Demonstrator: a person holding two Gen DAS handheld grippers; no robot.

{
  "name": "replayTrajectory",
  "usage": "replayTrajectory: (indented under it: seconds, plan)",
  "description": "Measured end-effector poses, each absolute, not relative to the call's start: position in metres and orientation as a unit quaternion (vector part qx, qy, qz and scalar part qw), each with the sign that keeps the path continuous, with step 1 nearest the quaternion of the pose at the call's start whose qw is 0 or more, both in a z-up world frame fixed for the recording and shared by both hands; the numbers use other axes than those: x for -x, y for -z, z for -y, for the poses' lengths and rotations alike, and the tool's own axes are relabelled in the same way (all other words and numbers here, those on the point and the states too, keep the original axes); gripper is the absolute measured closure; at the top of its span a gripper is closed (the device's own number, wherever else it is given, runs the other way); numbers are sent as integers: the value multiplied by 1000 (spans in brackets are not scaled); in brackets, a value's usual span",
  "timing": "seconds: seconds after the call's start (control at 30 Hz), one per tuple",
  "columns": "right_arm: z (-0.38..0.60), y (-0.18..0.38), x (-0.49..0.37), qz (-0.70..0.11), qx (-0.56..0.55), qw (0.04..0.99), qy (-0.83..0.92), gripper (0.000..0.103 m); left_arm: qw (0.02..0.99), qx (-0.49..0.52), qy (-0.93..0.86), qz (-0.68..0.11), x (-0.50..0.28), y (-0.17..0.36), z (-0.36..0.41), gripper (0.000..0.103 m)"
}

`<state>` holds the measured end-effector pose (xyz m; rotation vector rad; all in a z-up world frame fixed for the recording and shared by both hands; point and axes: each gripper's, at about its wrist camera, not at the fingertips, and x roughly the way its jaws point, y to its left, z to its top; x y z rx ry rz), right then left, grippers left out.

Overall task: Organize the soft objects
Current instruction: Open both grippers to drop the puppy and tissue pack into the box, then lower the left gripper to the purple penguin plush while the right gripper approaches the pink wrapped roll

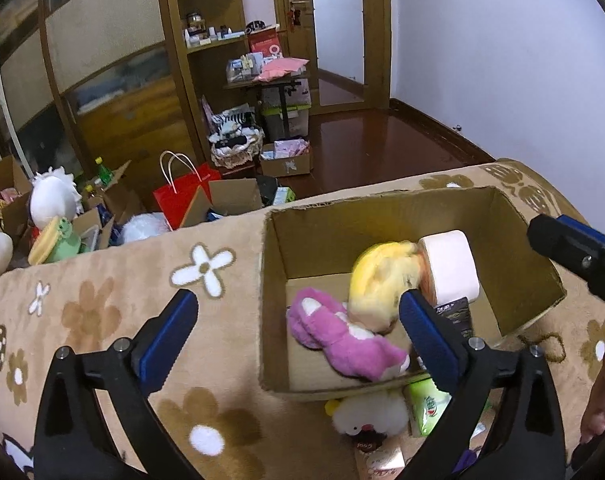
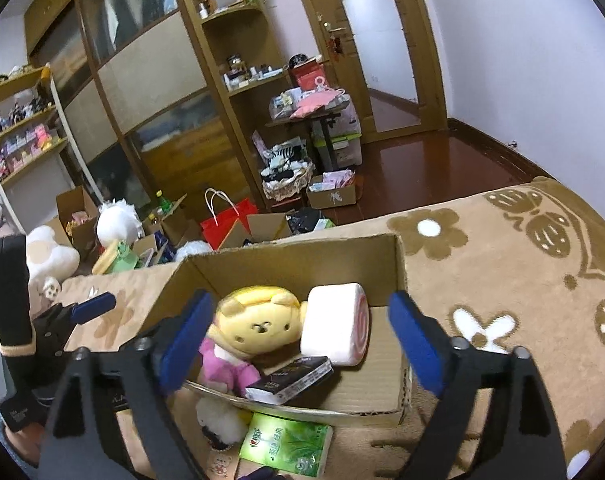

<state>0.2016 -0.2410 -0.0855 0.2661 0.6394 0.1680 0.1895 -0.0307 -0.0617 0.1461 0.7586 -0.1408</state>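
An open cardboard box stands on a tan flowered blanket. Inside lie a yellow bear plush, a pink plush, a white-and-pink roll plush and a black packet. In front of the box lie a white plush and a green tissue pack. My left gripper is open and empty over the box's left wall. My right gripper is open and empty above the box.
The right gripper shows at the edge of the left wrist view, the left one in the right wrist view. Beyond the blanket the floor holds a red bag, boxes and plush toys. A wooden wardrobe stands behind.
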Motion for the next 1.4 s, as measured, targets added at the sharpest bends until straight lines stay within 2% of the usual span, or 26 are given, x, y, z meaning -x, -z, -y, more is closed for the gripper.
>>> replayTrajectory:
  seconds: [0.03,0.07,0.4,0.67,1.4]
  plan:
    - [242,83,-200,-313,-130,938,-79,0,925,-76,68,-367,-186,59,30,1]
    - [242,82,-198,-313,-129,938,-75,0,925,-81,67,-364,-182,56,30,1]
    - [258,64,-172,-316,-146,936,-52,0,913,-90,65,-391,-144,33,20,1]
    - [255,52,-142,-334,-108,936,-31,0,907,-79,74,-407,-111,15,14,1]
    - [238,61,-58,-400,-59,914,-7,0,877,-116,116,-452,-54,22,24,1]
